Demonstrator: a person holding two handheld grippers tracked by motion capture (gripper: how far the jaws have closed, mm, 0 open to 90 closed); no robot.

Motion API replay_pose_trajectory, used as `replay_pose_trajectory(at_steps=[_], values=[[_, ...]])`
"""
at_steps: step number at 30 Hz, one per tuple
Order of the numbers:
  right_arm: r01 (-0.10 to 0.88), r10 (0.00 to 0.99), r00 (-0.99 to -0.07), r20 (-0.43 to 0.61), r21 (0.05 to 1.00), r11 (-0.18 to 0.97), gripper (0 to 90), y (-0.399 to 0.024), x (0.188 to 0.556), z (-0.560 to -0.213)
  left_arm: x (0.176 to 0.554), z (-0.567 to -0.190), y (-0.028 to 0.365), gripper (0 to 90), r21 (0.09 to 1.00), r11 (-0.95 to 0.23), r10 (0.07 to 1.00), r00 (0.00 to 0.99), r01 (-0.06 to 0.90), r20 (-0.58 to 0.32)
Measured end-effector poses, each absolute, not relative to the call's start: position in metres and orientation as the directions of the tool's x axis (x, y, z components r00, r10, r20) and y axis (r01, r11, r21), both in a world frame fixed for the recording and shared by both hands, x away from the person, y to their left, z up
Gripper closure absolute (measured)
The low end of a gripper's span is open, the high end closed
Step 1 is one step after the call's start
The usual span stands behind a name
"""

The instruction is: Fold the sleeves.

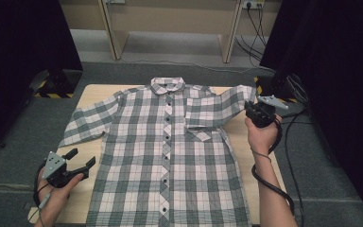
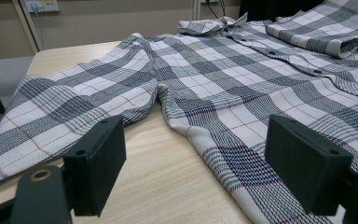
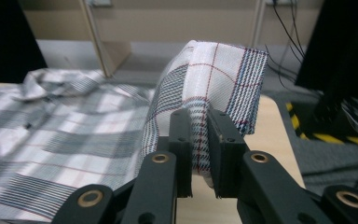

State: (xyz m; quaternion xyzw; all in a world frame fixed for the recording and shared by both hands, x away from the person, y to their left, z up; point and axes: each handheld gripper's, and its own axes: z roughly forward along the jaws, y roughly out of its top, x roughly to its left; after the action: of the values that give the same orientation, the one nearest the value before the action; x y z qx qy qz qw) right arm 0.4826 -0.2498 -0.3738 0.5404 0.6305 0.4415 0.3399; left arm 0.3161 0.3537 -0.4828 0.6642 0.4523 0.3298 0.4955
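Observation:
A grey, white and red plaid shirt (image 1: pixel 165 156) lies buttoned, front up, on the wooden table (image 1: pixel 90 97), collar at the far edge. My right gripper (image 1: pixel 254 112) is shut on the cuff of the shirt's right-hand sleeve (image 3: pixel 214 70) and holds it lifted above the table's far right corner; the pinched cloth stands up between the jaws. My left gripper (image 1: pixel 82 158) stays open near the front left, just off the shirt's side hem (image 2: pixel 223 158), with bare wood between its pads (image 2: pixel 100 163). The other sleeve (image 1: pixel 87 120) lies flat, spread to the left.
Black curtains flank the table on both sides. A pale wooden desk frame (image 1: pixel 170 28) stands behind it, with cables (image 1: pixel 253 38) trailing over the grey carpet at the far right. Yellow-black striped stand bases (image 1: pixel 52 90) sit by both far corners.

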Motion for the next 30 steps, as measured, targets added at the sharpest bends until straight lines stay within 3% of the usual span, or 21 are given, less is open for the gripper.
replay_pose_trajectory(at_steps=[17, 30], values=[[0.216, 0.937, -0.35, -0.001, 0.973, 0.082, 81.1, -0.184, 0.456, -0.325, 0.316, -0.483, 0.355, 19.7, 0.957, -0.094, 0.927, 0.375, 0.273, -0.015], [0.126, 0.922, -0.384, -0.043, 0.987, 0.099, 81.7, -0.17, 0.445, -0.284, 0.316, -0.483, 0.355, 19.7, 0.958, -0.092, 0.927, 0.374, 0.273, -0.018]])
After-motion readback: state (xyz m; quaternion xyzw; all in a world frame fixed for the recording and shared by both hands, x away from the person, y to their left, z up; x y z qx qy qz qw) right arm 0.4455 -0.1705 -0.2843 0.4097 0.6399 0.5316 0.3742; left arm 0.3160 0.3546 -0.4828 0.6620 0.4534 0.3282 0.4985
